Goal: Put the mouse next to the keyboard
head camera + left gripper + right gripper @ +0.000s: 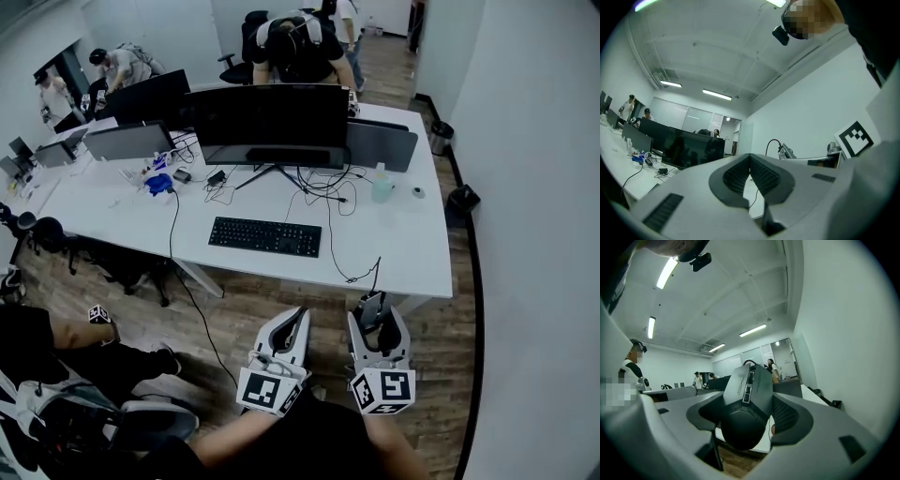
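The black keyboard [264,235] lies on the white desk [412,258], in front of the wide monitor [267,117]. Both grippers are held low over the wooden floor, short of the desk's near edge. My right gripper [379,317] is shut on a black wired mouse [372,306]. In the right gripper view the mouse [740,427] stands upright between the dark pads, with its cable running off toward the desk. My left gripper [298,317] sits beside it on the left; its pads [736,176] meet at the tips with nothing between them.
Loose cables [323,187], a pale bottle [382,185] and a small round object [417,192] lie on the desk right of the monitor. A person [300,47] sits behind the desk. A black chair [47,234] stands at the left, and bins [462,200] along the right wall.
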The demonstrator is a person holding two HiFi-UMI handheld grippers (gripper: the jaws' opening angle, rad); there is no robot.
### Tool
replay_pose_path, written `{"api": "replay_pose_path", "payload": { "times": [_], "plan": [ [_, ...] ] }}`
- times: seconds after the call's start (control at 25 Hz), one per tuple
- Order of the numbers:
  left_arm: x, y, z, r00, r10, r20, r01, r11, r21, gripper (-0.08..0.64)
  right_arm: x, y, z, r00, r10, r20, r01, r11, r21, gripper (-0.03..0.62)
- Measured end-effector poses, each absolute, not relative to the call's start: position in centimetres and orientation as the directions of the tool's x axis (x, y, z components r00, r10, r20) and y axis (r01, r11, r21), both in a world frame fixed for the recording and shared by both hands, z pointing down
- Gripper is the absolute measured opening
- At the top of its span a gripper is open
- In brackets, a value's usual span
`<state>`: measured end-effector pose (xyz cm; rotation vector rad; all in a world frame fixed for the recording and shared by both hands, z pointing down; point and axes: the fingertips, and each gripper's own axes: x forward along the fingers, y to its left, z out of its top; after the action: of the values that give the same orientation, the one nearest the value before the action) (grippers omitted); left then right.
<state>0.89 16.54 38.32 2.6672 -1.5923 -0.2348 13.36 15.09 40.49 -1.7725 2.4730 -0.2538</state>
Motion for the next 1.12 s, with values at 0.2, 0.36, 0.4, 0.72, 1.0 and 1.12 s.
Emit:
{"api": "replay_pose_path", "payload": {
  "times": [0.2,0.36,0.4,0.72,1.0,1.12],
  "plan": [
    [1.0,15.0,38.9,0.466,-0.878,-0.110,-0.873,-0.476,0.106,0.011,13.3,13.5,41.2,-0.325,-0.945,0.041,-0.932,0.313,-0.181,0.319],
    [1.4,13.1,39.3,0.472,-0.876,-0.099,-0.868,-0.481,0.120,0.011,13.5,12.0,41.7,-0.323,-0.944,0.058,-0.932,0.308,-0.189,0.319],
    [1.4,12.6,39.4,0.473,-0.876,-0.097,-0.867,-0.482,0.123,0.011,13.6,11.6,41.7,-0.322,-0.945,0.061,-0.933,0.306,-0.191,0.319],
    [2.2,6.3,39.7,0.494,-0.863,-0.105,-0.847,-0.505,0.164,0.011,14.4,6.0,42.1,-0.303,-0.949,0.091,-0.936,0.277,-0.218,0.319],
    [2.6,-1.7,40.7,0.530,-0.842,-0.101,-0.818,-0.539,0.201,0.011,14.2,-1.3,42.5,-0.267,-0.954,0.134,-0.958,0.248,-0.142,0.319],
    [2.2,-5.1,41.2,0.543,-0.835,-0.087,-0.809,-0.548,0.211,0.011,13.7,-4.3,42.9,-0.256,-0.954,0.159,-0.962,0.236,-0.137,0.319]
  ]
}}
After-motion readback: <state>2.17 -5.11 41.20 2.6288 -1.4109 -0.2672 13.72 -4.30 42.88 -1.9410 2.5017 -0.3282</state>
